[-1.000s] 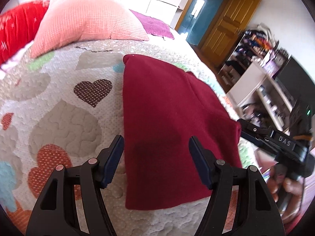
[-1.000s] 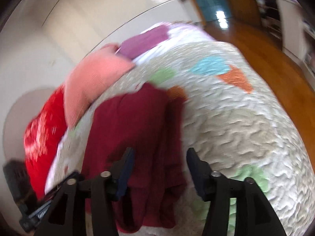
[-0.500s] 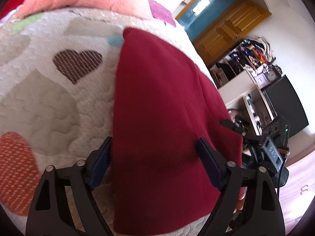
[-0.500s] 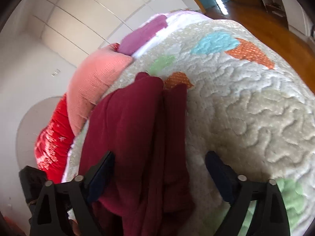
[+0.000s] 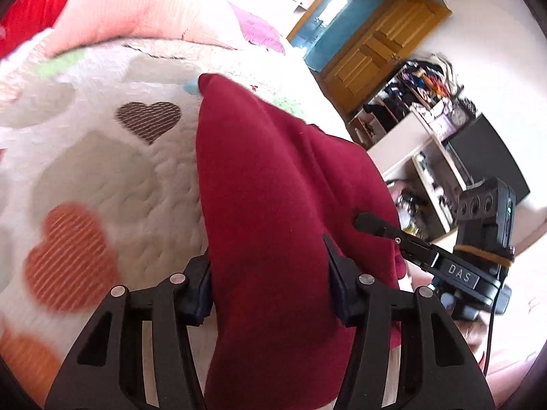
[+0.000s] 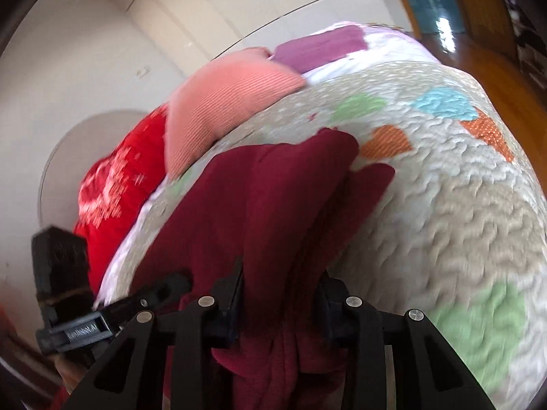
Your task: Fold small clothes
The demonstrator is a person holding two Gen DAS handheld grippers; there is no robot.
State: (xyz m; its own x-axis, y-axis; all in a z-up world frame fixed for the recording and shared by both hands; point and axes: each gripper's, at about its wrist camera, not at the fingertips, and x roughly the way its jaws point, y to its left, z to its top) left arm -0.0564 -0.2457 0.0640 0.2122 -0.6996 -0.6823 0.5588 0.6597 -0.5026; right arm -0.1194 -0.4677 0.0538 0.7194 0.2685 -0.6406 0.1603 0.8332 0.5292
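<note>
A dark red garment (image 5: 273, 188) lies on the quilted bed, its near edge lifted. My left gripper (image 5: 270, 280) is closed on that near edge, with cloth bunched between the jaws. My right gripper (image 6: 280, 294) is closed on the garment (image 6: 273, 198) at its other near corner, where the cloth gathers in folds. The right gripper also shows in the left wrist view (image 5: 424, 256), at the garment's right side. The left gripper shows in the right wrist view (image 6: 112, 311) at lower left.
The white heart-pattern quilt (image 5: 95, 171) covers the bed. A pink pillow (image 5: 136, 3), a red pillow (image 6: 112, 184) and a purple cushion (image 6: 321, 48) lie at the head. A wooden door (image 5: 379, 44), shelves (image 5: 427, 102) and wooden floor (image 6: 478, 54) lie beyond the bed.
Both grippers moved down onto the garment's near edge and closed on it. The near edge now rises off the quilt and the cloth is bunched.
</note>
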